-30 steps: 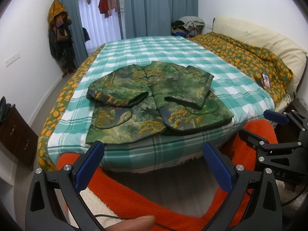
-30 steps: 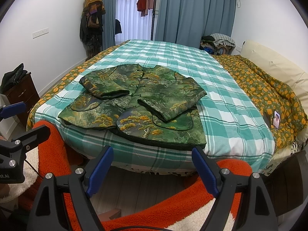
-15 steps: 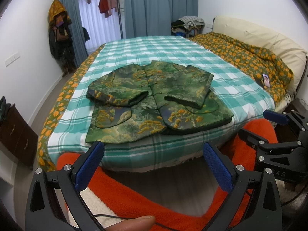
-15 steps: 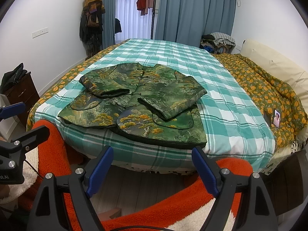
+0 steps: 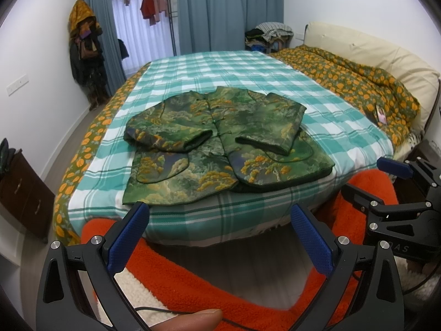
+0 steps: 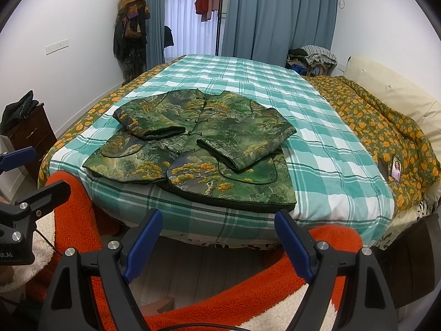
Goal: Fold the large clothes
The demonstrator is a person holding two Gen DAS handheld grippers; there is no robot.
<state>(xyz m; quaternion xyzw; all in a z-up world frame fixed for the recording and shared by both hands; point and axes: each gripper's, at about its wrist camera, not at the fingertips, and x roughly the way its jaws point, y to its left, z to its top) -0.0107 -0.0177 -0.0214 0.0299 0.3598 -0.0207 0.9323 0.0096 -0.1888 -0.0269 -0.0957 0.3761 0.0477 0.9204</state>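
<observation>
Jacket (image 5: 220, 140) flat at bed (image 5: 248, 63) near edge, sleeves already folded in. Left gripper (image 5: 220, 237) and right gripper (image 6: 217, 237) wide open, empty, short of mattress. Next, likely: pinch hem corners, fold toward collar.

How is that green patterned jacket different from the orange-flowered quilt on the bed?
The jacket is green with golden trees; the quilt is olive with orange fruit shapes. The jacket lies flat near the bed's foot, sleeves folded across its front; the quilt is bunched along the cream headboard. Both rest on the bed, untouched by either gripper.
</observation>
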